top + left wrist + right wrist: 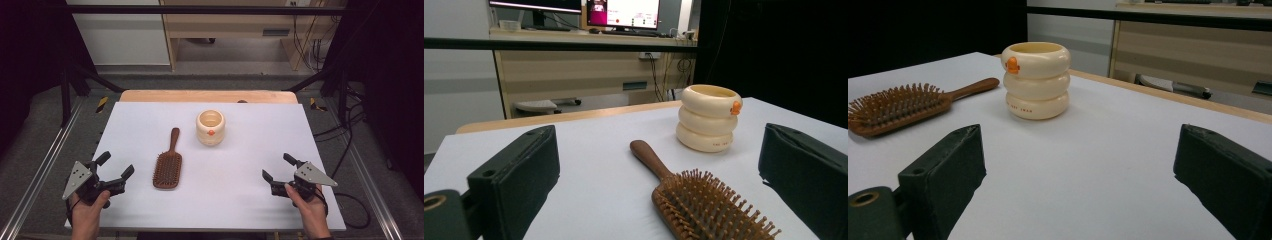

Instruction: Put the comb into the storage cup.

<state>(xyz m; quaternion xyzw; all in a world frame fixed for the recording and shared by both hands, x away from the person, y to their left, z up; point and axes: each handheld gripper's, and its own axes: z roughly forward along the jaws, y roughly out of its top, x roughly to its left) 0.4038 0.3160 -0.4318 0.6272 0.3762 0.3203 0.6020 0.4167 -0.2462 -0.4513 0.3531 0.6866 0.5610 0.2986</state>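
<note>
A wooden hairbrush [168, 165] lies bristles up on the white table [250, 200], its handle pointing away from me. Behind it and to the right stands a cream ribbed cup [210, 127] with a small orange mark. My left gripper [114, 166] rests at the table's left front, open and empty, left of the brush. In the left gripper view the hairbrush [704, 205] lies between the jaws with the cup [708, 118] beyond. My right gripper [278, 167] is open at the right front. Its view shows the cup [1036, 80] ahead and the hairbrush [903, 105] at left.
A wooden strip [207, 96] runs along the table's far edge. Metal rails [45, 160] flank the table on both sides. Cables [350, 145] lie on the floor at right. A desk [589, 55] with monitors stands beyond the table.
</note>
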